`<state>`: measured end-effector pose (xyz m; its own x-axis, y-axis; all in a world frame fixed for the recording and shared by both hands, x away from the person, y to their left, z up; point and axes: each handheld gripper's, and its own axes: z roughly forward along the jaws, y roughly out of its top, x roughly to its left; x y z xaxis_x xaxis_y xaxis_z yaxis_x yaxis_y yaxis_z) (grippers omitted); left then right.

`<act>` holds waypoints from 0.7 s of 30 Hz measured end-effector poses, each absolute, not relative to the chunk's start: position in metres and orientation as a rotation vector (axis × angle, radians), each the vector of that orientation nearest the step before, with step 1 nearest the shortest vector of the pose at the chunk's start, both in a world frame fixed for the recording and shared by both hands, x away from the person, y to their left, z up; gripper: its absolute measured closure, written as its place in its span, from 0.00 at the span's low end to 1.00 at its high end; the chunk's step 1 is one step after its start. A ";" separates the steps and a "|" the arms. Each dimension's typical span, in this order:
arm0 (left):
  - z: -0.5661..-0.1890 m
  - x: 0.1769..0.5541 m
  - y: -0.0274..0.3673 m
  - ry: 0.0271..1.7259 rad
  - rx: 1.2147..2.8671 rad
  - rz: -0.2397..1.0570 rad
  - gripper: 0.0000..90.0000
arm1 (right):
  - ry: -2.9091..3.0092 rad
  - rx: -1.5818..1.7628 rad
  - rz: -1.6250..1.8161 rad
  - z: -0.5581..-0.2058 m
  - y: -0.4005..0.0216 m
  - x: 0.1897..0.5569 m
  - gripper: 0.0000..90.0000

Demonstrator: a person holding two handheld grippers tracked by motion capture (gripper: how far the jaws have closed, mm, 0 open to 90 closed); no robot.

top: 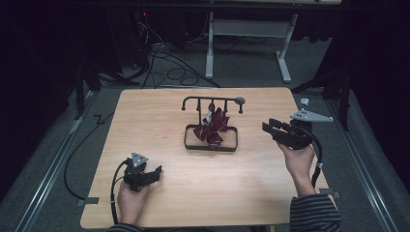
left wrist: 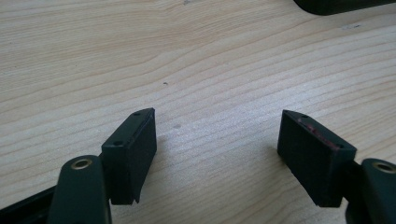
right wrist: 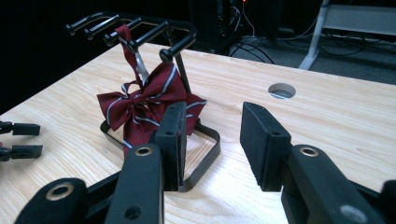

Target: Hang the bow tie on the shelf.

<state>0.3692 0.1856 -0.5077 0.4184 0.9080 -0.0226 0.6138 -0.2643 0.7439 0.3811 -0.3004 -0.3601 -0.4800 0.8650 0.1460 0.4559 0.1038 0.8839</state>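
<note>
A black metal rack with several pegs stands on its frame base at the middle of the wooden table. A dark red striped bow tie hangs from one peg by its strap and droops into the base. In the right gripper view the bow tie and the rack lie just ahead and to the left of my right gripper, which is open and empty. In the high view the right gripper is held to the right of the rack, pointing at it. My left gripper rests near the front left, open over bare wood.
A round hole is cut into the table beyond the rack. Bare wood surrounds the rack on all sides. Behind the table stand a white desk frame and loose cables on the grey floor. A dark edge shows at the top of the left gripper view.
</note>
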 end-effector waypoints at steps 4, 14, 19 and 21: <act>-0.508 0.369 0.186 1.286 1.987 0.547 0.32 | 1.968 1.300 1.338 -0.364 -0.305 0.377 0.70; -0.508 0.369 0.185 1.286 1.990 0.550 0.32 | 1.919 1.347 1.349 -0.373 -0.323 0.364 0.70; -0.508 0.369 0.185 1.286 1.990 0.550 0.32 | 1.907 1.367 1.346 -0.379 -0.329 0.359 0.70; -0.508 0.369 0.185 1.286 1.990 0.550 0.32 | 1.903 1.372 1.345 -0.381 -0.331 0.357 0.70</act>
